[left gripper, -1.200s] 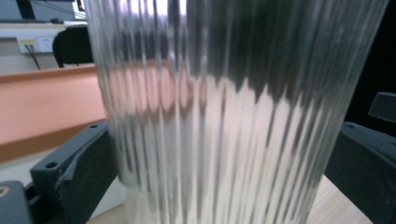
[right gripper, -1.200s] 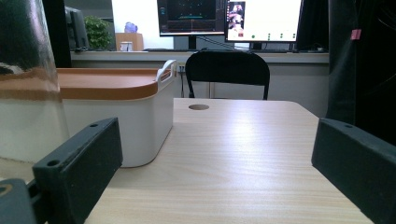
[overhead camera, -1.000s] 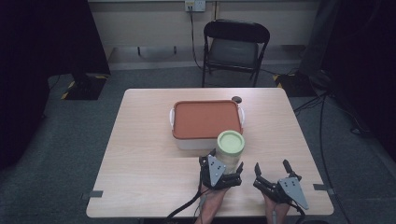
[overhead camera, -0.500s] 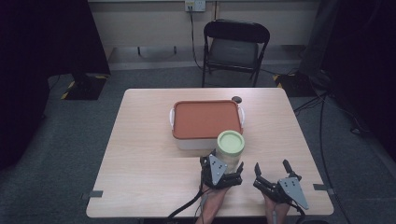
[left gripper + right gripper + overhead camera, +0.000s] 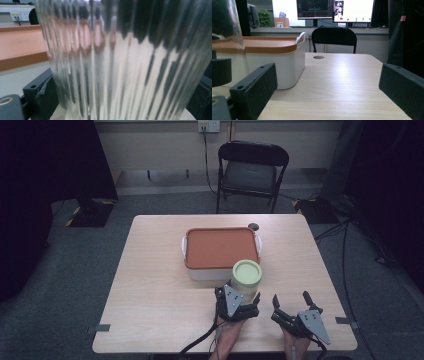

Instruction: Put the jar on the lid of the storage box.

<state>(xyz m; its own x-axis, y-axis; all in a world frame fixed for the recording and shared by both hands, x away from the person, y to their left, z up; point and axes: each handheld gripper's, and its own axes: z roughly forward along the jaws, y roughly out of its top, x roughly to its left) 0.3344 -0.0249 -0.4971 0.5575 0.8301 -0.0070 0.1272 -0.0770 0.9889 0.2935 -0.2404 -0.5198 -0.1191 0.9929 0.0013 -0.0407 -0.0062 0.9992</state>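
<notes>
Ribbed glass jar (image 5: 245,281), unlabelled, pinched by left gripper (image 5: 238,306) fingers; right gripper (image 5: 291,306) fingers spread.

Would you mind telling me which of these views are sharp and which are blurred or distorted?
Left gripper view: the ribbed glass jar is close, soft, and warps what lies behind it. Right gripper view: table and white box sharp, monitors glaring. High view: evenly lit table, dark surroundings.

1 ribbed glass jar (image 5: 246,279), 1 orange-lidded white box (image 5: 220,251), 1 table (image 5: 155,290), 1 chair (image 5: 252,167), 2 monitors (image 5: 335,8).
</notes>
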